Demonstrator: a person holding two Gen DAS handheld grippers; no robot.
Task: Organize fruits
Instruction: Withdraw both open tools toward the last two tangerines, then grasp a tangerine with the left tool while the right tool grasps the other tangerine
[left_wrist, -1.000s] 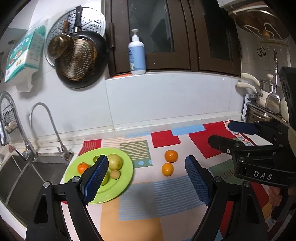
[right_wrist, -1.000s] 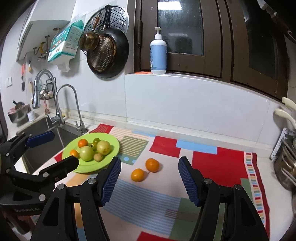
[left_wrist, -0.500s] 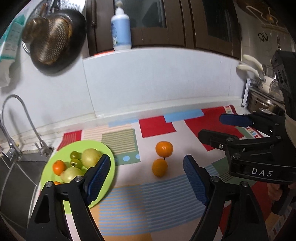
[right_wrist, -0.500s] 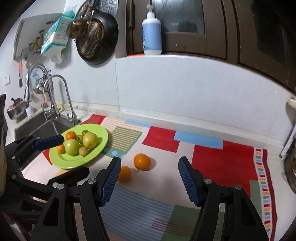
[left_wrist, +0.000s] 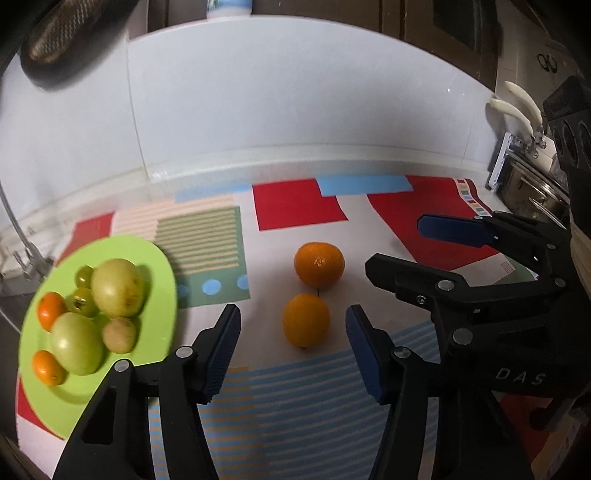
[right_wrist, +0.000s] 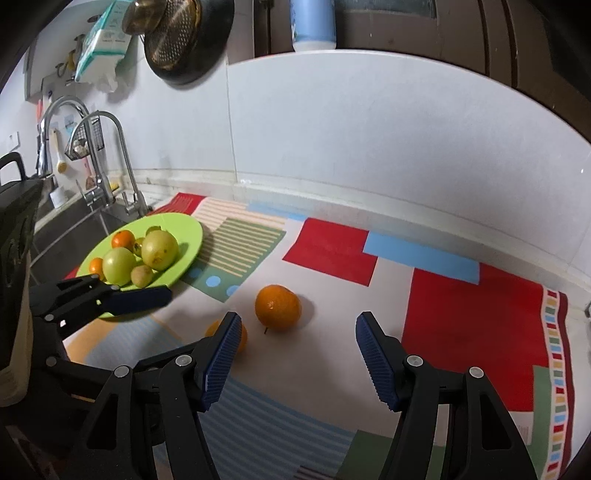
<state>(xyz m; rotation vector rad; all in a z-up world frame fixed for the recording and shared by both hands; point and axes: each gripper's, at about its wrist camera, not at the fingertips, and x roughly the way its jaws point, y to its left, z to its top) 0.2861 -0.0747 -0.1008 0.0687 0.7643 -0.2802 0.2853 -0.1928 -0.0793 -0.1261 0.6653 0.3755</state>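
Two oranges lie loose on the patterned mat: a near orange (left_wrist: 306, 319) and a far orange (left_wrist: 319, 264). My left gripper (left_wrist: 293, 347) is open and empty, its jaws low on either side of the near orange. My right gripper (right_wrist: 297, 354) is open and empty, with the far orange (right_wrist: 277, 307) just ahead between its jaws and the near orange (right_wrist: 242, 338) partly hidden behind its left finger. A green plate (left_wrist: 162, 280) at the left holds green and orange fruits; it also shows in the right wrist view (right_wrist: 190, 236).
The right gripper's body (left_wrist: 480, 291) stands close on the right of the oranges. A sink with taps (right_wrist: 110, 177) lies left of the plate. A dish rack (left_wrist: 524, 173) stands at the far right. A white tiled wall runs behind the mat.
Both grippers have moved forward and down toward the two oranges. The left jaws now flank the near orange. The plate has shifted left in both views.
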